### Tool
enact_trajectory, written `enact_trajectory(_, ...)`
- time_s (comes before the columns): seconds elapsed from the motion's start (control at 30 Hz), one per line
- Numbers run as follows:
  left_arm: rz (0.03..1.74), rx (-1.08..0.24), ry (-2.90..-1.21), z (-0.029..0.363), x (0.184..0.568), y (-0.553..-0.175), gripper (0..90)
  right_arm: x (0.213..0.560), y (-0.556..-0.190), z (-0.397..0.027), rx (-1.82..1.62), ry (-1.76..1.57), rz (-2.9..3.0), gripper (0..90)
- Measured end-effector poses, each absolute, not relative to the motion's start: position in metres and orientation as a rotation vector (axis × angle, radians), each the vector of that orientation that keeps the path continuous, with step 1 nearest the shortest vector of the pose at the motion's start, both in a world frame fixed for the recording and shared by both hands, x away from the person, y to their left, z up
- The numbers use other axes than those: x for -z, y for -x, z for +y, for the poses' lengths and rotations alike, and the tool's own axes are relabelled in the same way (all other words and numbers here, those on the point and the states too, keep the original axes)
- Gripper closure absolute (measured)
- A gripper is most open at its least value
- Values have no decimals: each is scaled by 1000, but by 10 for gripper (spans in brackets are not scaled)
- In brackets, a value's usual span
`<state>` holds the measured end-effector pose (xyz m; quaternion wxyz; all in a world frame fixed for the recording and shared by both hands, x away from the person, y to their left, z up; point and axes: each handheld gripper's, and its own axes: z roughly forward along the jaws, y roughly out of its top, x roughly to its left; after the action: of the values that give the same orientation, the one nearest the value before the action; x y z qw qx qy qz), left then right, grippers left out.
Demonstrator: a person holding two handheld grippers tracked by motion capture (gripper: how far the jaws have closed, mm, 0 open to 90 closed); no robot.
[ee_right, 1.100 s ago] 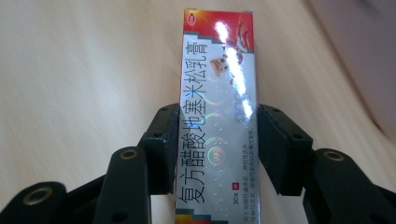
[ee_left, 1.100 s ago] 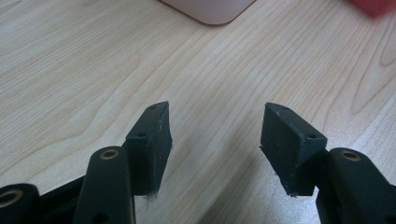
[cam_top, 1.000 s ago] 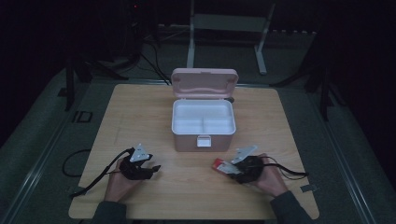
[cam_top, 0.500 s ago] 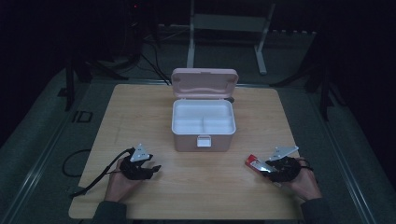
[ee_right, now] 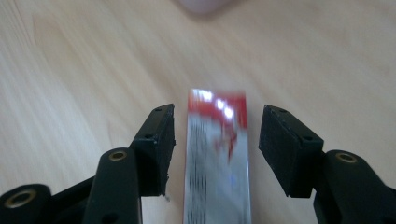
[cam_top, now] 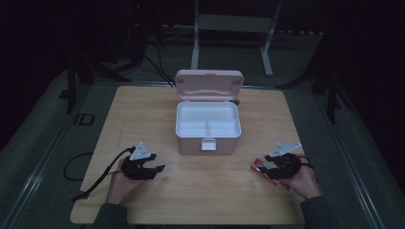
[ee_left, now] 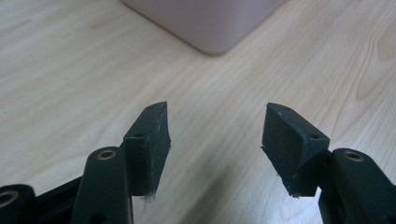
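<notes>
- Since a second ago the right gripper [cam_top: 277, 168] has travelled from near the middle of the table's front edge out toward the right-hand corner, carrying the red-and-white packet [cam_top: 270, 174] along; the left gripper [cam_top: 152, 169] sits where it was.
- Right jaws have just been opening: in the right gripper view the packet [ee_right: 217, 158] lies between the pads with a gap showing on each side, so it looks released rather than pinched, resting flat on the wooden table [cam_top: 143, 119].
- Left jaws stand spread with bare wood between them [ee_left: 215, 149].
- Pink storage box [cam_top: 207, 128] stands mid-table, lid thrown back, both white compartments showing nothing inside.
- Judged from this, the packing has hardly begun: the packet sits well apart from the box, at the near right of the table.
- Left to do, as I read it: take hold of the packet again, carry it to a compartment, let go, then probably lower the lid.
</notes>
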<state>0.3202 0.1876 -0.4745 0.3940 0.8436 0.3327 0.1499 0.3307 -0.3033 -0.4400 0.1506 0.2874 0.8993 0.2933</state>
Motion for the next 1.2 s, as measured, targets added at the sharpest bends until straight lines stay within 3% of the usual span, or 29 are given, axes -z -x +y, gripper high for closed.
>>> enact_trajectory(0.23,825,-368,-2089,186,450,-335,436,415,-350,-270,-900,-740,2550,460)
enact_trajectory(0.43,812,-392,-2042,185,422,-345,436,391,-371,-266,-982,-770,2494,519)
enact_trajectory(0.7,835,-408,-1978,174,387,-372,448,361,-391,-255,-1079,-794,2408,508)
enact_trajectory(1.2,904,-385,-2071,132,389,-411,392,370,-420,-235,-1151,-890,2427,440)
